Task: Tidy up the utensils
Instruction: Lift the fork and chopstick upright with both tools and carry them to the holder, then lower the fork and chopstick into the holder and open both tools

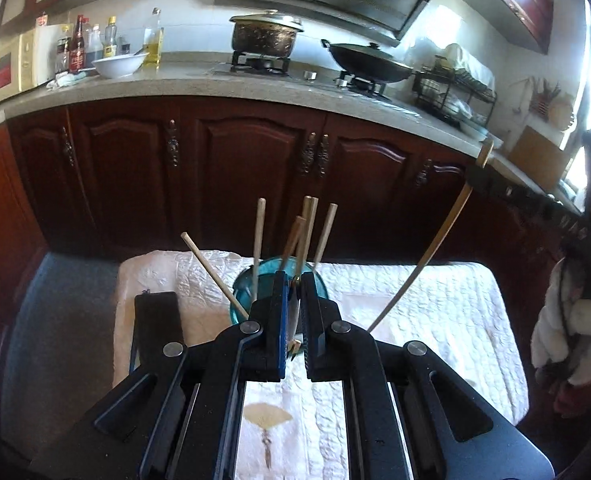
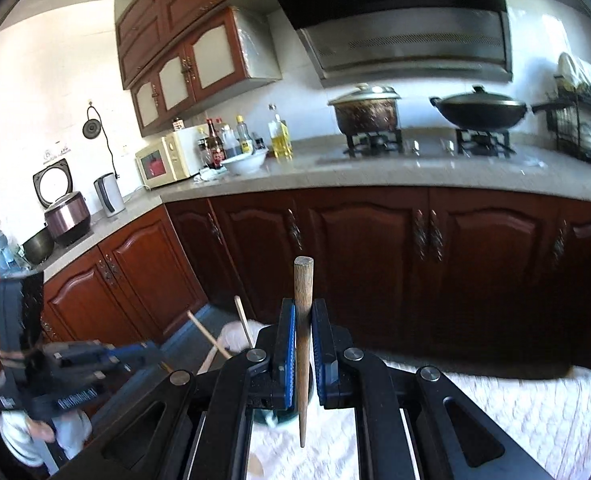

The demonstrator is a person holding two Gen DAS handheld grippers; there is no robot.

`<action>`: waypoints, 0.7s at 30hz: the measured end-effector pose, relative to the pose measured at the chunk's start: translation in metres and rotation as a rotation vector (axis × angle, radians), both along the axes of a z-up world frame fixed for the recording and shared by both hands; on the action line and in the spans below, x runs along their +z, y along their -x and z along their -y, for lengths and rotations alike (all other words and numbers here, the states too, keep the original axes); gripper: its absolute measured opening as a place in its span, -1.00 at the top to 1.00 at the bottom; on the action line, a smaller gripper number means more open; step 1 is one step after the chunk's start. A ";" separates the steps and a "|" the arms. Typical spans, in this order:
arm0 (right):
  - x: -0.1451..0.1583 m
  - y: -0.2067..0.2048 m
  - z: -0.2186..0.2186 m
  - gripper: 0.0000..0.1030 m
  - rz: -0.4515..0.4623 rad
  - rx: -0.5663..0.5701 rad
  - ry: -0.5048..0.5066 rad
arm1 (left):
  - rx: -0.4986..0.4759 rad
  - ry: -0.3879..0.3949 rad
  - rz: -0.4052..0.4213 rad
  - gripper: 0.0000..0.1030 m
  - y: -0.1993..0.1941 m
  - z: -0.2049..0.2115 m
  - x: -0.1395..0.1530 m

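Note:
A blue glass cup (image 1: pixel 244 286) stands on a white quilted cloth (image 1: pixel 415 300) and holds several wooden chopsticks (image 1: pixel 259 236). My left gripper (image 1: pixel 294 280) is closed on the cup's near rim. My right gripper (image 2: pixel 303 314) is shut on one brown chopstick (image 2: pixel 303 344), held upright above the cup (image 2: pixel 269 414), tip down. In the left wrist view that chopstick (image 1: pixel 419 268) slants down at the right, with the right gripper (image 1: pixel 491 176) holding its top. The left gripper also shows in the right wrist view (image 2: pixel 107 356).
The cloth covers a small table in front of dark red kitchen cabinets (image 1: pixel 251 168). A black flat object (image 1: pixel 157 320) lies on the cloth's left part. A stove with a pot (image 1: pixel 265 36) and a wok (image 1: pixel 371 64) is on the counter behind.

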State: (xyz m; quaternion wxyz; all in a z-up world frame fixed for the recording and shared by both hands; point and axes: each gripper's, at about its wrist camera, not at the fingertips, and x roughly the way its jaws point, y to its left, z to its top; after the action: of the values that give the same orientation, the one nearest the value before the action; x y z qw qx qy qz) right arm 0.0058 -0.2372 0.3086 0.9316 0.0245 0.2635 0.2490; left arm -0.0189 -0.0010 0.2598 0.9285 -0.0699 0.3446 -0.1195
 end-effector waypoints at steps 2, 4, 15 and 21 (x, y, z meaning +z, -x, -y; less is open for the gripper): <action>0.000 -0.010 -0.011 0.86 0.005 0.004 0.008 | 0.013 -0.001 -0.012 0.91 -0.010 -0.001 -0.009; -0.003 -0.019 -0.021 0.86 0.009 0.007 0.015 | 0.029 -0.015 -0.015 0.91 -0.018 -0.002 -0.017; -0.073 -0.065 -0.055 0.86 -0.089 0.010 0.053 | 0.073 -0.049 -0.064 0.91 -0.053 0.001 -0.063; -0.108 -0.079 -0.051 0.86 -0.186 0.015 0.024 | 0.087 -0.061 -0.094 0.91 -0.061 0.005 -0.084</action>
State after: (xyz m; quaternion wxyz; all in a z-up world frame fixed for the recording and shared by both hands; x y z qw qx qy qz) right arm 0.0847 -0.1864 0.2010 0.9015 0.0342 0.3521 0.2494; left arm 0.0425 -0.0056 0.1759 0.9173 -0.0622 0.3880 -0.0649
